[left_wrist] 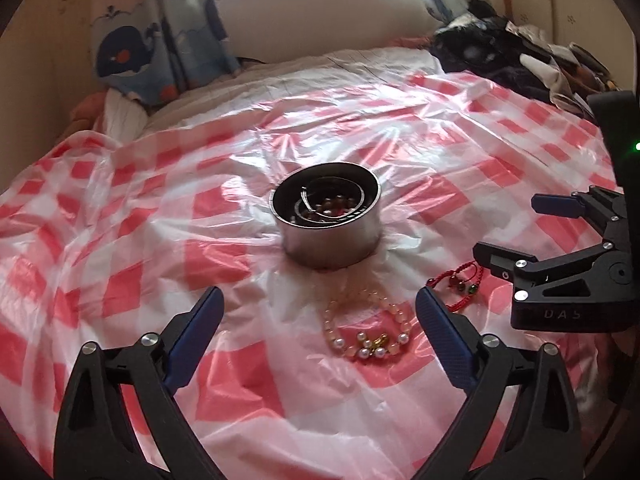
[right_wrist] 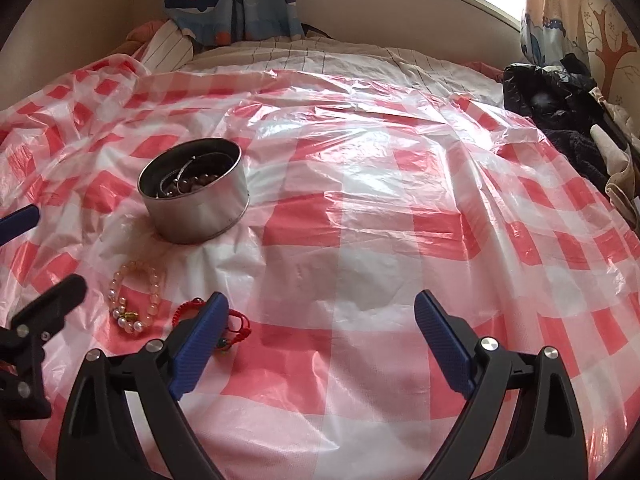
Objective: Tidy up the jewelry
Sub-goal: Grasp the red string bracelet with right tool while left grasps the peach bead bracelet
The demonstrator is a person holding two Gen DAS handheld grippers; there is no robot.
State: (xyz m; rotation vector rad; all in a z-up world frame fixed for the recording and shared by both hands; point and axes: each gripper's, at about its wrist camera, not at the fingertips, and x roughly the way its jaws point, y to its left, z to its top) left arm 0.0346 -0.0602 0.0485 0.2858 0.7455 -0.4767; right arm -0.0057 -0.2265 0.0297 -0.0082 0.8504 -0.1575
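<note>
Lying right between the two blue fingers of the left claw [left_wrist: 318, 312] is the pearl bracelet [left_wrist: 366, 330], flat on the red and white plastic sheet [left_wrist: 140, 208]. This claw is wide open and holds nothing. The bracelet sits just ahead of its tips, a bit toward the right finger. It makes a loop that looks a little longer going away from the claw than going side to side, and its white pearls and small gold bit are on the near side.

Farther ahead of the left claw, almost in a straight line past the bracelet, stands the round metal tin [left_wrist: 326, 220]. Some dark beads and a silver bangle are already inside it.

A red string bracelet [left_wrist: 456, 284] lies just past the left claw's right finger. In the right wrist view it lies by the right claw's left finger, and part of it is hidden behind that finger.

The right claw [right_wrist: 320, 316] is wide open too, with nothing in it. Between its fingers is only bare sheet — the pearl bracelet and the tin are both off to its left.

So the left claw looks nearer to the pearl bracelet, and I think it is the one to pick it up. It would need to go down and a bit forward, close on the beads, then carry them straight ahead to the tin. The sheet is thin and wrinkly — a finger could pinch it along with the beads.
</note>
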